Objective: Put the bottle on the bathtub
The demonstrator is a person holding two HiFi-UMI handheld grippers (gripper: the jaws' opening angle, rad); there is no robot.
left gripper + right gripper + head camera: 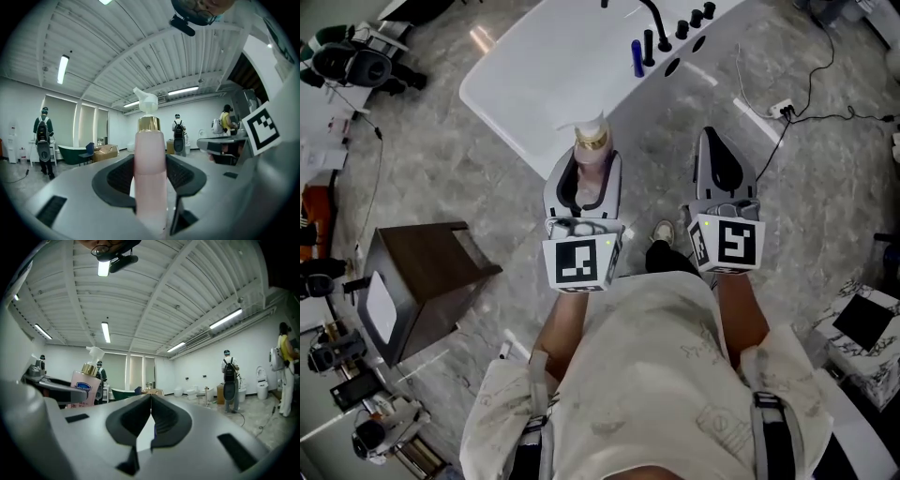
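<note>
You stand on grey marble floor [441, 159], with the white bathtub [553, 75] rim just ahead and a wooden side table [422, 281] well to your left. Your left gripper [584, 183] pinches the pink pump bottle [592, 155] upright. Your right gripper [719, 159] is pressed together, empty.

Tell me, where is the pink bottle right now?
The pink bottle stands upright, clamped in the left gripper, just left of middle in the head view. It is by the near corner of the white bathtub, not set on it.
</note>
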